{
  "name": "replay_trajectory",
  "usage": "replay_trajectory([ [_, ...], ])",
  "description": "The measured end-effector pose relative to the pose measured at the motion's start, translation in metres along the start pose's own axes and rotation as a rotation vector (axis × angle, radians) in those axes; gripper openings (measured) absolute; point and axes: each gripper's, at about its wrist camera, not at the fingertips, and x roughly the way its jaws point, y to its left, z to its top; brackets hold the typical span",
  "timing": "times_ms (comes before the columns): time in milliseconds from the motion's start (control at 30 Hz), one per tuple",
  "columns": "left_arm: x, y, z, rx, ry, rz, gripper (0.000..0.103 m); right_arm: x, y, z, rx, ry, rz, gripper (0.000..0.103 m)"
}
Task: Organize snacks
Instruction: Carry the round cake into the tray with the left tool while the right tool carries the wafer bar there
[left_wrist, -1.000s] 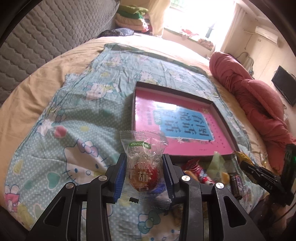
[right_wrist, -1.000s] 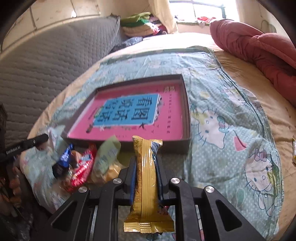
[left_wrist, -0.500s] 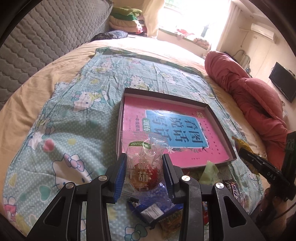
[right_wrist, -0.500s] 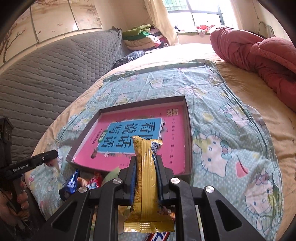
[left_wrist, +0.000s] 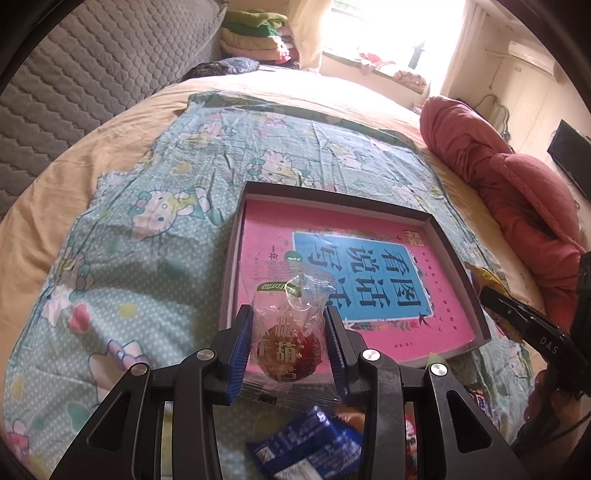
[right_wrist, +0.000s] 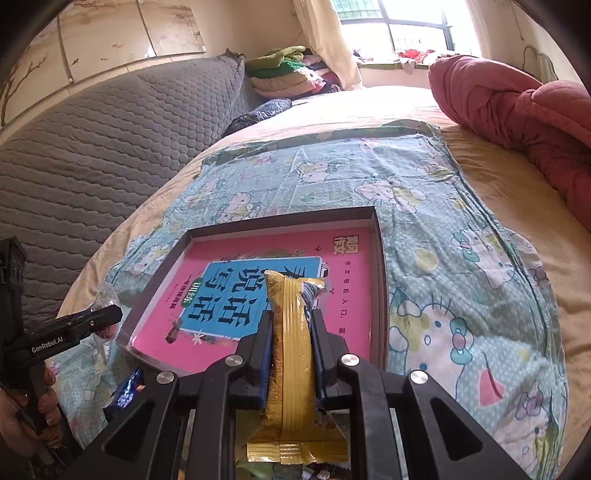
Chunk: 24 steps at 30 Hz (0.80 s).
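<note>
My left gripper (left_wrist: 289, 328) is shut on a clear packet with a red candied snack (left_wrist: 286, 332), held above the near left corner of the dark tray (left_wrist: 332, 195) with a pink and blue bottom. My right gripper (right_wrist: 290, 332) is shut on a gold snack bar (right_wrist: 291, 343), held upright above the tray's (right_wrist: 280, 219) near edge. The right gripper also shows at the right of the left wrist view (left_wrist: 532, 325), the left gripper at the left of the right wrist view (right_wrist: 74, 325).
A blue packet (left_wrist: 306, 446) and other loose snacks lie on the Hello Kitty sheet (left_wrist: 129, 240) below the grippers. A red quilt (right_wrist: 517, 110) lies at the right. A grey quilted headboard (right_wrist: 110, 129) stands on the left.
Both grippers have risen and moved forward over the tray's near edge with their snacks. The loose snack pile has dropped lower in both views.
</note>
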Motion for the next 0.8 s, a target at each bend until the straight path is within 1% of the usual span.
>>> replay_trajectory([
  [300,0.032,-0.009,0.008,0.028,0.053,0.019,0.04,0.022,-0.005,0.003,-0.002,0.05,-0.008,0.019],
  [500,0.046,-0.016,0.012,0.056,0.075,0.024,0.04,0.038,-0.009,-0.001,0.006,0.096,-0.041,0.019],
  [800,0.064,-0.017,0.01,0.068,0.118,0.043,0.04,0.045,-0.014,-0.003,0.015,0.122,-0.071,0.019],
])
